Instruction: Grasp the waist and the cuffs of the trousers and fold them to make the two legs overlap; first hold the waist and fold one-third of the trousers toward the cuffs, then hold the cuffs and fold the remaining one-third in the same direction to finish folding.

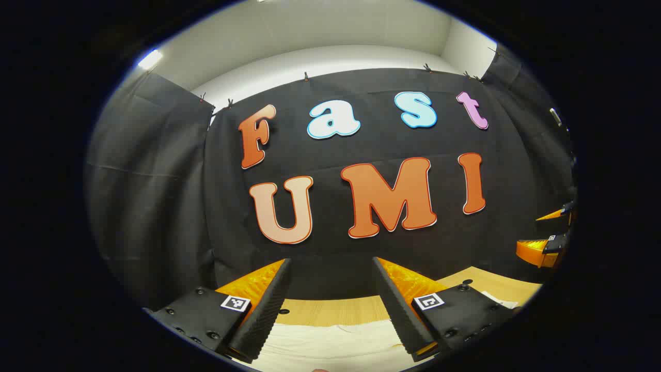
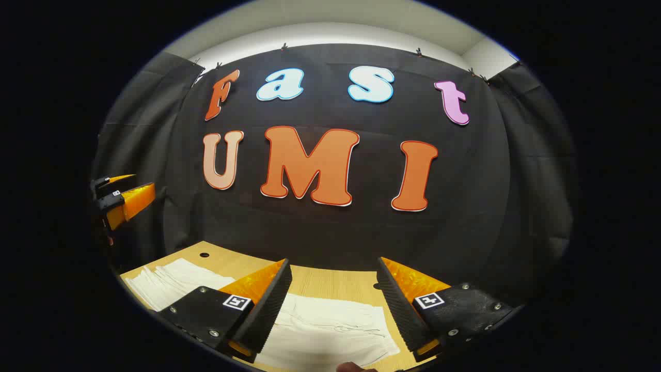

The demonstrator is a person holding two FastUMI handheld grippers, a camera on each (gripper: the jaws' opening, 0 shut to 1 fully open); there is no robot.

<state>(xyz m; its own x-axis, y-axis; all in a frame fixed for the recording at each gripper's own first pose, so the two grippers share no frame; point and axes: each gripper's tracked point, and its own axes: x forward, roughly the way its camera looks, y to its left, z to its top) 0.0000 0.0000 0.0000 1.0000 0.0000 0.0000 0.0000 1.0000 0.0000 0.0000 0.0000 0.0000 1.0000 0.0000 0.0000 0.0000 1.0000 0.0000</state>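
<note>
Left gripper [image 1: 330, 305] held level above the table, fingers spread wide. Right gripper [image 2: 333, 305] likewise level, fingers parted, gripping nothing.

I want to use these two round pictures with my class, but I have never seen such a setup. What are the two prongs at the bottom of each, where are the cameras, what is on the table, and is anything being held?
There is no robot here: a person holds a two-finger gripper in each hand, and a wide-angle camera rides on each one, looking forward along its fingers. In the left gripper view, the prongs at the bottom are the left gripper; in the right gripper view they are the right gripper. Each view also catches the other gripper at its edge. Both grippers are open and hold nothing. Below them, on a wooden table, lie pale trousers, spread flat. Behind is the booth's black cloth wall. Nothing has been gripped or folded yet, as far as can be seen.
</note>
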